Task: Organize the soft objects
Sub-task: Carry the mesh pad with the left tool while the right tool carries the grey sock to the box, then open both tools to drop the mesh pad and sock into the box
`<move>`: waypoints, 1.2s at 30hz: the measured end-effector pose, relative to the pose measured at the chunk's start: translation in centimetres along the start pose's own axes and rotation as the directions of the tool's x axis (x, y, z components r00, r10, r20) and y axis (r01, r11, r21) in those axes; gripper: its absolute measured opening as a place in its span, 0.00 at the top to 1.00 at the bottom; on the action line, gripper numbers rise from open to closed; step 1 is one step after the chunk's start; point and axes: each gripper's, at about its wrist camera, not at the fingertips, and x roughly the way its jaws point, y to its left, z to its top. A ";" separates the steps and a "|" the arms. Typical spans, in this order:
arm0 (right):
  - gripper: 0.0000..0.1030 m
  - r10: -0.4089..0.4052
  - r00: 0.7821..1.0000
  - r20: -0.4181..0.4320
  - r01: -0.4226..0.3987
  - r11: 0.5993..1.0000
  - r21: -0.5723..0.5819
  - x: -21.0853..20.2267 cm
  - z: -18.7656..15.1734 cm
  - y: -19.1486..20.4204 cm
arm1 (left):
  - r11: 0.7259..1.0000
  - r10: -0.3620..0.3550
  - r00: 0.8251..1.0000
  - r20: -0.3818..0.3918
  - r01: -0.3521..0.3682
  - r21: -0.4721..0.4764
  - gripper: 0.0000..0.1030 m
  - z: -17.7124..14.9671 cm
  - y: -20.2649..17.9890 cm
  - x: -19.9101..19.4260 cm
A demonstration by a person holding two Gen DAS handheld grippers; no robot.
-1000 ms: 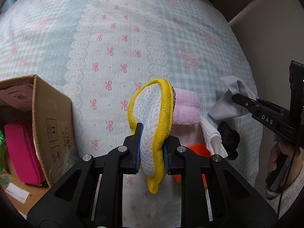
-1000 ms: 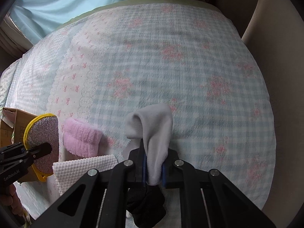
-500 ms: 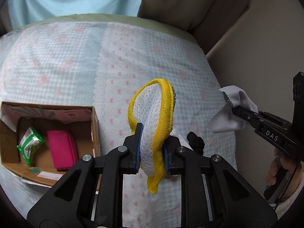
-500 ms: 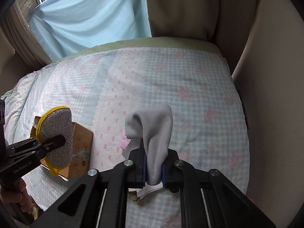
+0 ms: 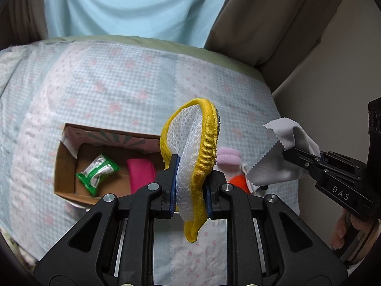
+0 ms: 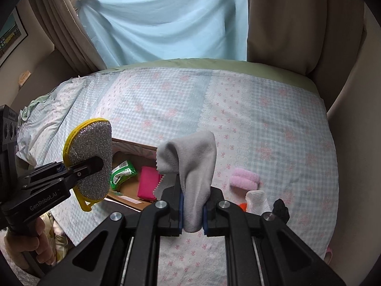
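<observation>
in the left wrist view, the left gripper (image 5: 190,190) was clamped on a yellow-edged scrubber (image 5: 193,157), its white mesh face pinched between the blue pads so the pad stood upright and clear of the bedspread (image 5: 107,90). held that high, it seemed ready to be carried over the cardboard box (image 5: 69,166) lying to the left below it. the box sat open on the bed, with a green packet (image 5: 97,174) and a pink pouch (image 5: 140,174) already inside, so it looked like the collecting place for the soft things. further right, a pink roll (image 5: 229,156) and something orange (image 5: 238,182) lay on the bedspread, not yet gathered. the right gripper (image 5: 288,152) came in from the side, closed on a grey cloth (image 5: 281,157).

in the right wrist view, the right gripper (image 6: 192,212) pinched the grey cloth (image 6: 193,162) near its fold, the loose part draped over the jaws, also lifted off the bed. the box (image 6: 133,200) lay just beyond and to the left of it. the left gripper (image 6: 95,164) held the scrubber (image 6: 91,159), silver face outward, over the box's near left corner. the pink roll (image 6: 244,178), a white cloth (image 6: 258,201) and a black item (image 6: 281,208) lay on the bed to the right, well apart from the box.
</observation>
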 end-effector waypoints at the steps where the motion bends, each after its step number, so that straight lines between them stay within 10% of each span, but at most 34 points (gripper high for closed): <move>1: 0.90 0.004 1.000 -0.008 -0.004 1.000 -0.001 0.4 0.0 1.0 | 1.000 0.002 1.000 -0.003 -0.002 -0.006 0.85 -0.1 1.1 -0.2; 19: 0.90 -0.038 0.973 -0.228 0.070 0.989 0.134 13.8 0.9 13.9 | 0.999 -0.007 0.969 -0.247 0.015 0.029 0.85 1.1 17.4 6.3; 36: 0.90 -0.018 0.940 -0.341 0.106 0.965 0.241 21.0 0.5 10.3 | 0.986 0.038 0.897 -0.440 0.038 0.164 0.85 0.0 18.0 15.4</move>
